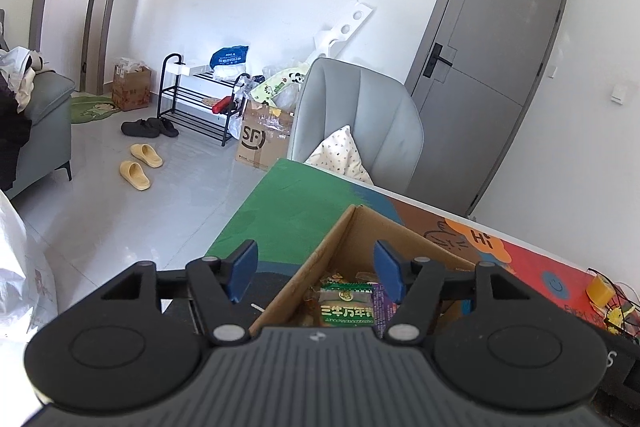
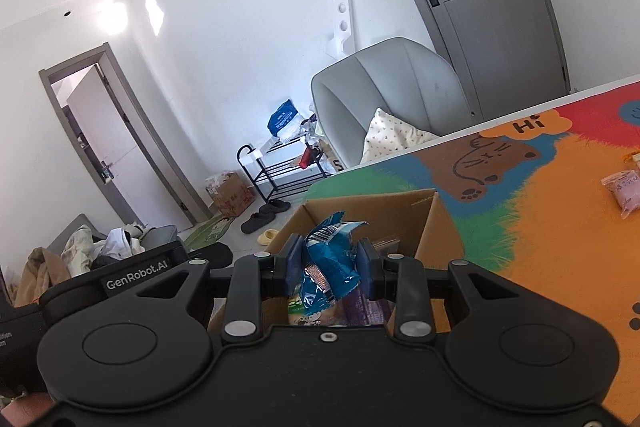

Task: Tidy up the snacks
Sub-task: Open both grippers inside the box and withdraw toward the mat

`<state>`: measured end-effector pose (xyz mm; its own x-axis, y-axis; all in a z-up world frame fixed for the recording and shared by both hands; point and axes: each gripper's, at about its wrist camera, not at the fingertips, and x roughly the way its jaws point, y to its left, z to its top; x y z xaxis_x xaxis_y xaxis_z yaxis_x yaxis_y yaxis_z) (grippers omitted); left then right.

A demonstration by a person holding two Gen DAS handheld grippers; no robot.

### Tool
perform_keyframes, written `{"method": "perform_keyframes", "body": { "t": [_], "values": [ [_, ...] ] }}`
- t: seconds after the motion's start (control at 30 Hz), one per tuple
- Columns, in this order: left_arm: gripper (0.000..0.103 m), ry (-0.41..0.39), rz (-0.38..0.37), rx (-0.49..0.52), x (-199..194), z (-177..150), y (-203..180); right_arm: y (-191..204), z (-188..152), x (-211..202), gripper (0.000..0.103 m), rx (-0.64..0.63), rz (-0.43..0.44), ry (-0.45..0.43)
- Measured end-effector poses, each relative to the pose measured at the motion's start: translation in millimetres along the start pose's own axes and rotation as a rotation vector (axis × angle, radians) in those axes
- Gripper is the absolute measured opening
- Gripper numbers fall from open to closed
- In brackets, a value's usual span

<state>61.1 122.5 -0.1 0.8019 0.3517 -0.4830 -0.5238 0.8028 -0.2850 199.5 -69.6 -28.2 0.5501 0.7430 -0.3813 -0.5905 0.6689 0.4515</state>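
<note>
One crumpled, shiny blue snack packet (image 2: 330,267) with barcode.

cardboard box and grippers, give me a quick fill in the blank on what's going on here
1. The right gripper is shut on a crumpled ____ snack packet.
2. The left gripper holds ____ between its pads.
3. The green snack packet lies inside the ____ box.
4. The box stands on a colourful mat that bears the word ____.

Missing words: blue; nothing; cardboard; Hi

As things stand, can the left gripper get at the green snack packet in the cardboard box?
Probably yes: the left gripper is open and empty above the box, whose top is open, with the green packet lying uncovered on top.
</note>
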Motion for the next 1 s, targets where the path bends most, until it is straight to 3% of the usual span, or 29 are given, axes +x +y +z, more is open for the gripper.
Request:
{"method": "perform_keyframes", "body": {
  "t": [0.07,0.13,0.43,0.73,1.0],
  "values": [
    [0.07,0.001,0.008,0.0,-0.1,-0.4,-1.1,-0.9,-0.3,1.4,0.035,0.006,0.008,0.02],
    [0.074,0.002,0.009,0.001,-0.7,-1.5,-3.9,-5.0,-1.0,-0.9,0.048,0.01,-0.003,0.017],
    [0.092,-0.018,-0.012,0.051,-6.7,-12.5,-32.6,-39.6,5.8,-31.5,0.057,0.066,-0.111,-0.055],
    [0.099,-0.015,-0.064,0.132,-13.2,-26.0,-77.9,-72.2,12.2,-68.7,0.073,0.089,-0.18,-0.119],
    [0.101,-0.007,-0.114,0.171,-14.8,-39.3,-113.6,-115.1,10.1,-97.1,0.074,0.125,-0.256,-0.158]
  ]
}}
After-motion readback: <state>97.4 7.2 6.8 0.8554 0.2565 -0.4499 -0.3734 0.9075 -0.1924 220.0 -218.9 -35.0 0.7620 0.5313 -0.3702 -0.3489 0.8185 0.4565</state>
